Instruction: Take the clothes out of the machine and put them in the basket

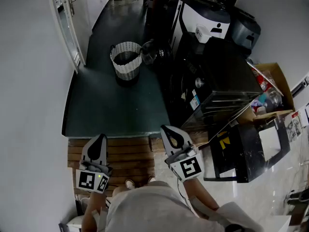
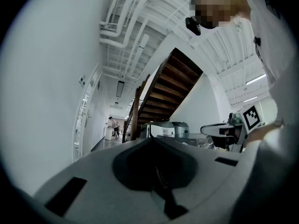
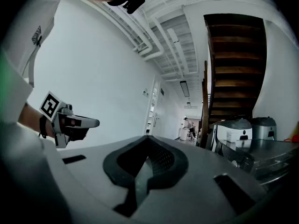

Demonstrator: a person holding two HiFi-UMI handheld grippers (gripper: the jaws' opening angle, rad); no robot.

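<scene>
A woven white basket [image 1: 126, 59] stands on the dark floor, far ahead of me. Just right of it is the black machine [image 1: 217, 81], with what looks like its round door [image 1: 150, 52] swung out toward the basket. No clothes show. My left gripper [image 1: 100, 137] is shut and empty, held close to my body over the wooden step. My right gripper [image 1: 167, 128] is beside it, also shut and empty. In the left gripper view the closed left gripper [image 2: 152, 140] points down the corridor. In the right gripper view the right gripper [image 3: 148, 139] does the same, with the left gripper [image 3: 74, 122] at its left.
A wooden step [image 1: 123, 153] lies under the grippers. A cardboard box [image 1: 270, 88] of items and a low black stand [image 1: 248, 151] sit at the right. White and grey appliances [image 1: 212, 23] stand behind the machine. A white wall and door [image 1: 72, 23] are at the left.
</scene>
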